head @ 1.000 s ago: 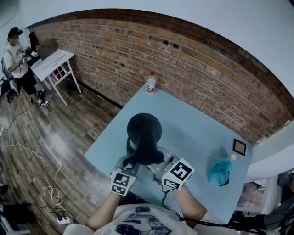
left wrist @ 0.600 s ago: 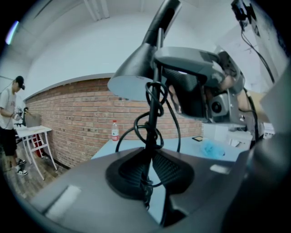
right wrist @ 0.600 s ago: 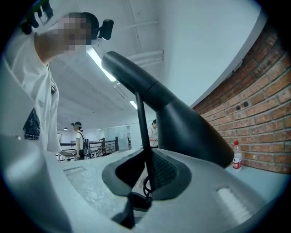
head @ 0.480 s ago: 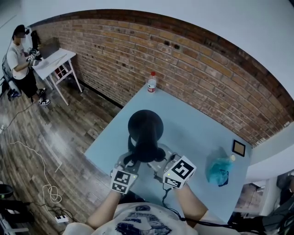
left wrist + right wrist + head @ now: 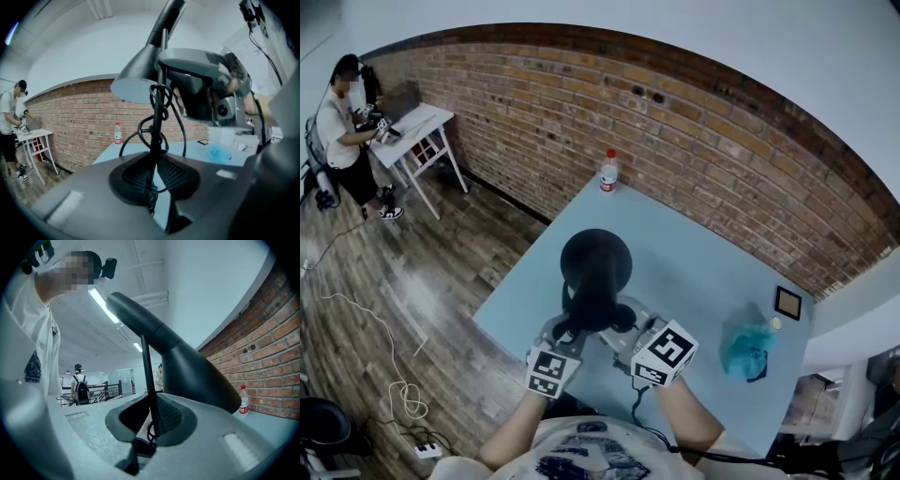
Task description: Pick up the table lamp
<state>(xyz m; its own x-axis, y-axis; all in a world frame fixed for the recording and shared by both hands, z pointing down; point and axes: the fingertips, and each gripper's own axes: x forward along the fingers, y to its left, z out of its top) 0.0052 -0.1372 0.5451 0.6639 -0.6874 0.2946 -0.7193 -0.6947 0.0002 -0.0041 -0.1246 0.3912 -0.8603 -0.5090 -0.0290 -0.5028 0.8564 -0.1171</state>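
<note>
The black table lamp stands near the front of the pale blue table, and its round shade hides most of what lies under it. Both grippers meet at its thin stem. My left gripper is shut on the stem, where a black cord is looped. In the left gripper view the shade hangs above the jaws. My right gripper is shut on the same stem, with the shade slanting over the jaws. The right gripper's body faces the left one across the stem.
A plastic bottle with a red cap stands at the table's far edge by the brick wall. A crumpled teal bag and a small framed square lie at the right. A person stands by a white desk at far left.
The lamp and both grippers have barely shifted. The person at the far left desk has moved a little closer to it.
</note>
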